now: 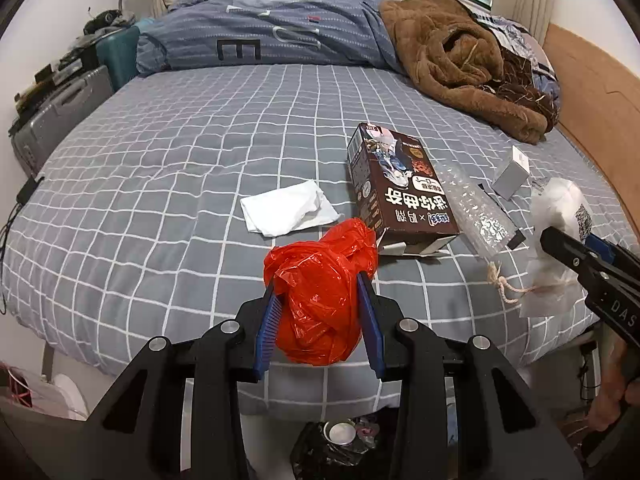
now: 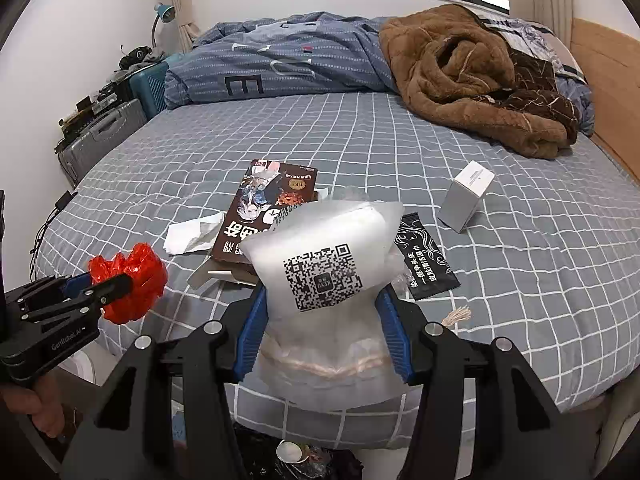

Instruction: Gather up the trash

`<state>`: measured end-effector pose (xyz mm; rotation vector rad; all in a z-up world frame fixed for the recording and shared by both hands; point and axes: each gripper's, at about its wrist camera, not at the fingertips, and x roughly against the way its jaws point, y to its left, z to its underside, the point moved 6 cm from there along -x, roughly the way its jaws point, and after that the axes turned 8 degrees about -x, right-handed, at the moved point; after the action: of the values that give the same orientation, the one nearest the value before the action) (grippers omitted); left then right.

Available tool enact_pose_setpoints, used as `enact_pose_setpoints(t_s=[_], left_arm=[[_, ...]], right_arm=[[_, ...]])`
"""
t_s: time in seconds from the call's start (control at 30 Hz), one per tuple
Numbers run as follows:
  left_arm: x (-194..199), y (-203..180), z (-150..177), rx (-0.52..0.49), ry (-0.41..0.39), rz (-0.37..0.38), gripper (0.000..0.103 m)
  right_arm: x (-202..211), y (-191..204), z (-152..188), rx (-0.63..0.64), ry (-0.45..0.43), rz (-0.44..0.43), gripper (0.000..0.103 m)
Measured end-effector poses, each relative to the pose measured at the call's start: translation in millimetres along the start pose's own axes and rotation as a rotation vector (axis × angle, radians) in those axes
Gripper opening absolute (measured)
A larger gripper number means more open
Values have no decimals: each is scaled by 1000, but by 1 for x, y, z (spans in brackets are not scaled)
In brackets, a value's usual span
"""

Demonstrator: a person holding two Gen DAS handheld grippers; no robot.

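Left gripper (image 1: pixel 320 304): clenched on a crumpled red plastic bag (image 1: pixel 320 296), blue pads pressing both sides, held above the near edge of the bed (image 1: pixel 160 152). In the right wrist view the same bag sits at 9 o'clock, well left of centre.

Right gripper (image 2: pixel 320 320): clenched on a white translucent pouch (image 2: pixel 324 272) bearing a QR code, pinched at its lower half; a tan drawstring shows through the bottom. In the left wrist view this pouch hangs at 3 o'clock.

Remaining on the grey checked sheet: a brown snack box (image 1: pixel 400 192) lying flat, open end toward the camera, just beyond the red bag at 1 o'clock; a crumpled white tissue (image 1: pixel 288 208) just left of the box; a clear bubble-wrap sleeve (image 1: pixel 476 208) touching the box's right side; a black sachet (image 2: pixel 428 260) at 3 o'clock of the pouch; a small white box (image 2: pixel 466 196) beyond it at 2 o'clock.

Below the bed edge, at 6 o'clock in both views, a black-lined bin (image 1: pixel 332 448) holds refuse
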<state>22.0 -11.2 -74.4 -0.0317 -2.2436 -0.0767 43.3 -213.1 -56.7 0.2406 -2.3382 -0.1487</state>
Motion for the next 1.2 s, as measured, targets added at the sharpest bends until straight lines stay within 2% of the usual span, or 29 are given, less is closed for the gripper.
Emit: enact_pose_setpoints(t_s=[0.5, 1.2], left_arm=[[35, -13, 15, -6, -24, 28, 36], [67, -24, 50, -7, -26, 27, 36]], right_arm=[[30, 11, 9, 18, -19, -13, 50], [59, 23, 52, 2, 15, -30, 50]])
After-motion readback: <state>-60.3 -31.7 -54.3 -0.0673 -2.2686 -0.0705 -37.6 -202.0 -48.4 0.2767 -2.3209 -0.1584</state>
